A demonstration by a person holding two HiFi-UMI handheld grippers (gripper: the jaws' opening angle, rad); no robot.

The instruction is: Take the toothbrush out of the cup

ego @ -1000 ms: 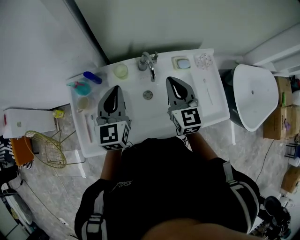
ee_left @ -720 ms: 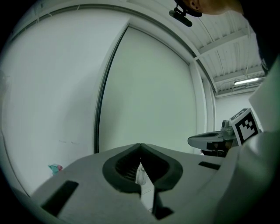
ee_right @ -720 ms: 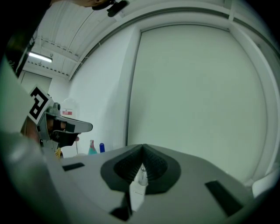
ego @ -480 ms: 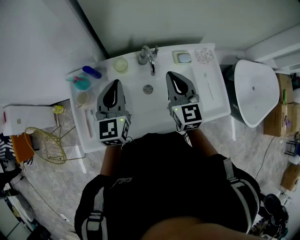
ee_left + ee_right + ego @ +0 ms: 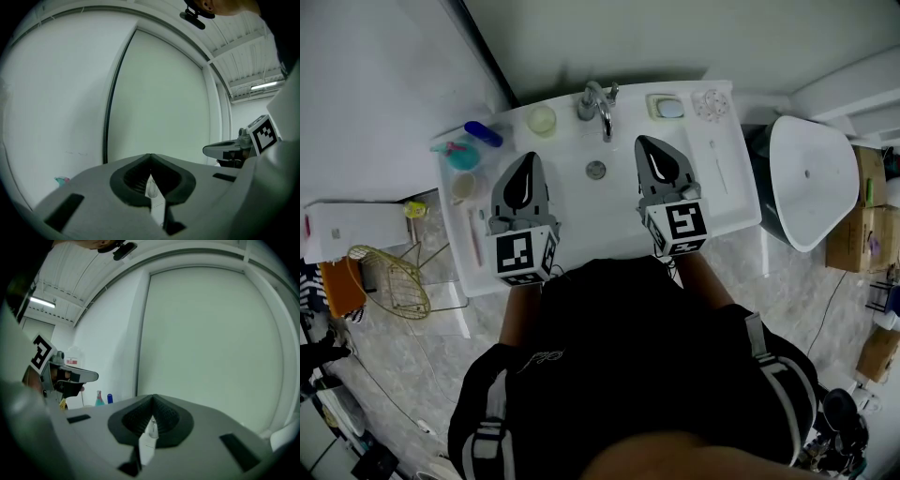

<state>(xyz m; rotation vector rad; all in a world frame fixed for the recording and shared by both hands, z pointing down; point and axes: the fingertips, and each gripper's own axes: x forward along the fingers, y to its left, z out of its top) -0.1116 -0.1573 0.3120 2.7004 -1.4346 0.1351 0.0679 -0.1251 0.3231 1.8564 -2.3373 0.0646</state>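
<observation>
The person point(image 5: 628, 375) stands hard against the front edge of a white washbasin point(image 5: 741, 202), holding one hand-held gripper over each side of the bowl. The left hand-held gripper point(image 5: 528, 164) sits over the left of the bowl, and in the left gripper view point(image 5: 150, 157) its jaws are pressed together with nothing between them. The right hand-held gripper point(image 5: 649, 145) sits over the right of the bowl, and the right gripper view point(image 5: 152, 399) likewise shows its jaws closed on nothing. Neither hand-held gripper touches any item on the washbasin. A faucet point(image 5: 598, 105) stands at the rear centre. A pale green cup point(image 5: 542, 119) is just left of it. On the left ledge are a blue bottle point(image 5: 483, 133), a teal container point(image 5: 464, 153) and a beige cup point(image 5: 464, 186). A thin teal piece projects leftward from the teal container, and whether this is the toothbrush cannot be told. A pink-tipped toothbrush point(image 5: 473, 239) lies flat on the left ledge, in front of the beige cup and just beside the left hand-held gripper. A white toothbrush point(image 5: 717, 173) lies flat on the right ledge, outside any cup. The drain point(image 5: 596, 170) lies between the two hand-held grippers.
</observation>
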